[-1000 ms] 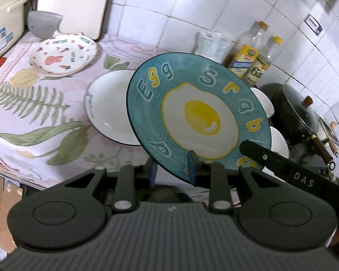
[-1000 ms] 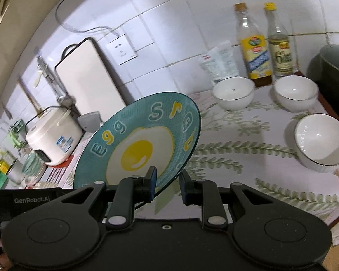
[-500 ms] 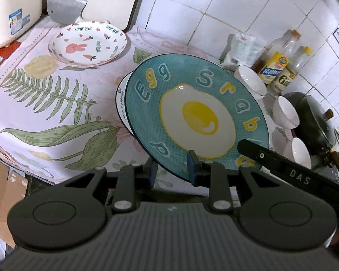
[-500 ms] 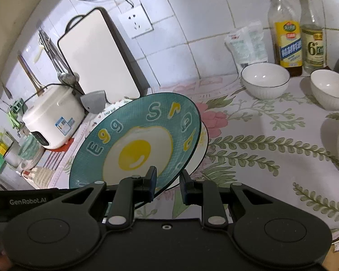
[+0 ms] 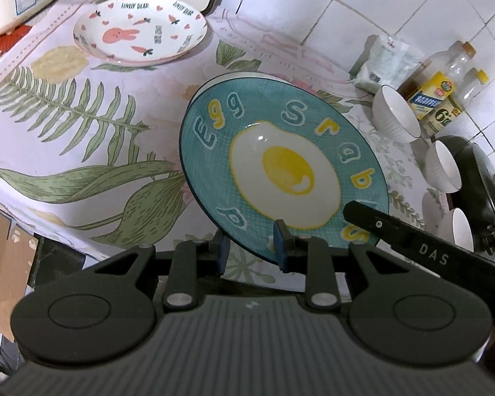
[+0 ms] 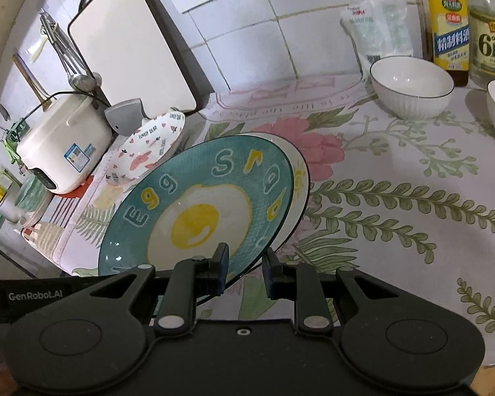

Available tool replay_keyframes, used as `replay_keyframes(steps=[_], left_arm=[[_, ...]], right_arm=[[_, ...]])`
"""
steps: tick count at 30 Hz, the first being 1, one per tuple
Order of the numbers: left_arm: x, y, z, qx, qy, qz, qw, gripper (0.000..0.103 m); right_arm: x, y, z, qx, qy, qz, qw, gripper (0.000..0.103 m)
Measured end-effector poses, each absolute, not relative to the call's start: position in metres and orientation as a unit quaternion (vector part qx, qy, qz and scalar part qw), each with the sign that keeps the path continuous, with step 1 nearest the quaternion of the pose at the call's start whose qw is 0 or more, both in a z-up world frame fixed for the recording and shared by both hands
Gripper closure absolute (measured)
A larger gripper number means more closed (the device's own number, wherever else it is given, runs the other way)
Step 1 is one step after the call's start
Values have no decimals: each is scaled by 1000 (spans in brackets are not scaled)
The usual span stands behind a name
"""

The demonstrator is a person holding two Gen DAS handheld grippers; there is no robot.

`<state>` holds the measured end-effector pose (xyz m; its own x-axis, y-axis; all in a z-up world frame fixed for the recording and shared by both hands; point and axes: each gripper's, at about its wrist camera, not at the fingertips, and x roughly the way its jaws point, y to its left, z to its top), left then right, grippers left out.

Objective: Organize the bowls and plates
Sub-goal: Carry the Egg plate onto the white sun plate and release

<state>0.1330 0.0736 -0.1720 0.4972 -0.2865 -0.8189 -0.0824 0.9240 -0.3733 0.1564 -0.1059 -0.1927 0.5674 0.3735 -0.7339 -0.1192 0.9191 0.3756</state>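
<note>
Fingers [image 5: 282, 242] of left gripper [image 5: 251, 247] and right gripper [image 6: 244, 265] both pinched on near rim of teal egg plate [image 5: 280, 168], frame center, tilted over white plate [image 6: 298, 178]. Bunny plate [image 5: 140, 34] upper left, bowls [image 5: 396, 115] right.

Even indoor light, sharp focus, strong fisheye bending and dark corners.

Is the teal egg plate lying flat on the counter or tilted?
Tilted. Both views show the teal egg plate held by its near rim in both grippers, over the white plate; far-edge contact cannot be told.
</note>
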Motion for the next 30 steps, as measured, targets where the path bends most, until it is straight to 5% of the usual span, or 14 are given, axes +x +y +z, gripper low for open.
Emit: replay_keyframes(steps=[30], left_arm=[[167, 82, -193, -241, 552, -41, 797, 78]], right_arm=[[183, -87, -205, 76, 494, 82, 862, 73]])
